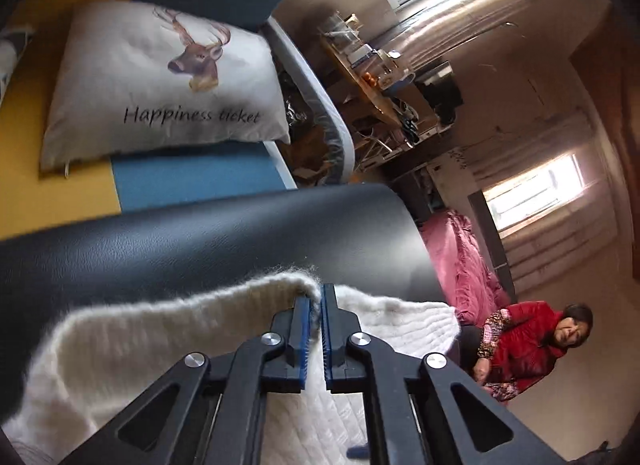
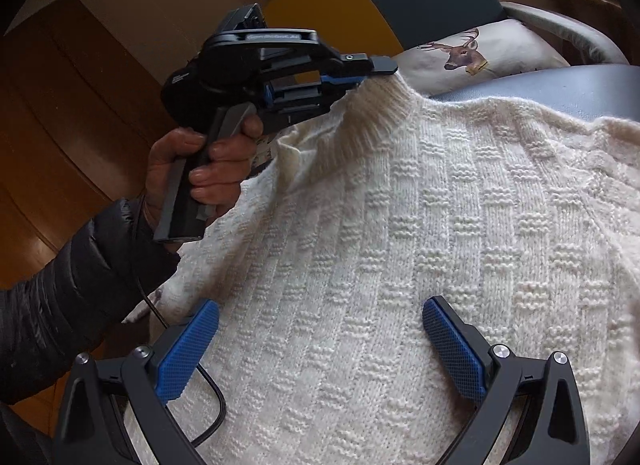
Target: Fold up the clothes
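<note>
While left gripper (image 1: 316, 305) pinches sweater (image 2: 400, 245) collar | right gripper (image 2: 320, 345) spread above.

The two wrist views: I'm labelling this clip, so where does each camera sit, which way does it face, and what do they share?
Left wrist: on the left gripper, facing the cushion and the room; its fingers pinch the sweater collar.
Right wrist: on the open right gripper, above the sweater; the hand and sleeve show, holding the left gripper.
Shared: sweater, cushion, left gripper.
</note>
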`<state>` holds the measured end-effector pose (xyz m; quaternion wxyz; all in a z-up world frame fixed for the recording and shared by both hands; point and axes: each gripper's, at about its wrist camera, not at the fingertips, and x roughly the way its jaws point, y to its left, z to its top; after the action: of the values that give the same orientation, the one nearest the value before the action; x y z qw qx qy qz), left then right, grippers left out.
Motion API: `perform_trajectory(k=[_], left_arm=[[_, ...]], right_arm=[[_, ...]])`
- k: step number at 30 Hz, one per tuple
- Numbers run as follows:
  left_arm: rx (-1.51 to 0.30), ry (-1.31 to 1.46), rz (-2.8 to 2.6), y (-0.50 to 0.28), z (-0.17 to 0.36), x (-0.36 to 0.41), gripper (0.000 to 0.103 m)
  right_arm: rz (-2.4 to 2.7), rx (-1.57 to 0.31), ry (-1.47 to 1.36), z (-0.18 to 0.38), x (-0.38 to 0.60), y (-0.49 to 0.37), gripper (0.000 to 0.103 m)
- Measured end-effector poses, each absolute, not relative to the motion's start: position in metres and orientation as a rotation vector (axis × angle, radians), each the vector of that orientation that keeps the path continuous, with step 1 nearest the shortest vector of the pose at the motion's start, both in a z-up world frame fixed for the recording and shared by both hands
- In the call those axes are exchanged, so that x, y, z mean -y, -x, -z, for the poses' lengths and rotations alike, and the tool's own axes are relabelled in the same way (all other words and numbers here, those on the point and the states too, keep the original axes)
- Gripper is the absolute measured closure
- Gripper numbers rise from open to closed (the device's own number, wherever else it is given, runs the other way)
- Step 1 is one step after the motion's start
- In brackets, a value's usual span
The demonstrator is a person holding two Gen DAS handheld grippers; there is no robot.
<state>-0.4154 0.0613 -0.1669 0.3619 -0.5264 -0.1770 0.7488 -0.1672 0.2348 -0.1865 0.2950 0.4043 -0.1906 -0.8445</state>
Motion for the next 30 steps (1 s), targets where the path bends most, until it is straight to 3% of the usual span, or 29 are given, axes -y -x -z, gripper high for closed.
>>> perform_trajectory(k=[6, 9, 16, 23, 30], left_arm=[[0.413, 1.470, -2.028, 0.428, 0.185, -0.066, 0.099], [0.459, 1.439, -2.054, 0.417, 0.167, -0.055, 0.091], [0.492, 1.264, -2.272, 0.338, 0.137, 0.009, 0.087], [0.418, 1.309, -2.375, 0.289, 0.164, 0.036, 0.087], [0.455, 1.291, -2.327, 0.288, 0.181, 0.048, 0.087]], right_arm=[[2.246, 0.505, -1.078, 0.184, -0.236, 0.166, 0.000], [2.244, 0.504, -1.083, 0.182, -0.236, 0.166, 0.000], [2.199, 0.578, -1.162, 0.167, -0.239, 0.181, 0.000], [2.005, 0.669, -1.054, 0.109, -0.197, 0.267, 0.000], [1.819, 0.739, -1.294, 0.146, -0.133, 0.359, 0.000]])
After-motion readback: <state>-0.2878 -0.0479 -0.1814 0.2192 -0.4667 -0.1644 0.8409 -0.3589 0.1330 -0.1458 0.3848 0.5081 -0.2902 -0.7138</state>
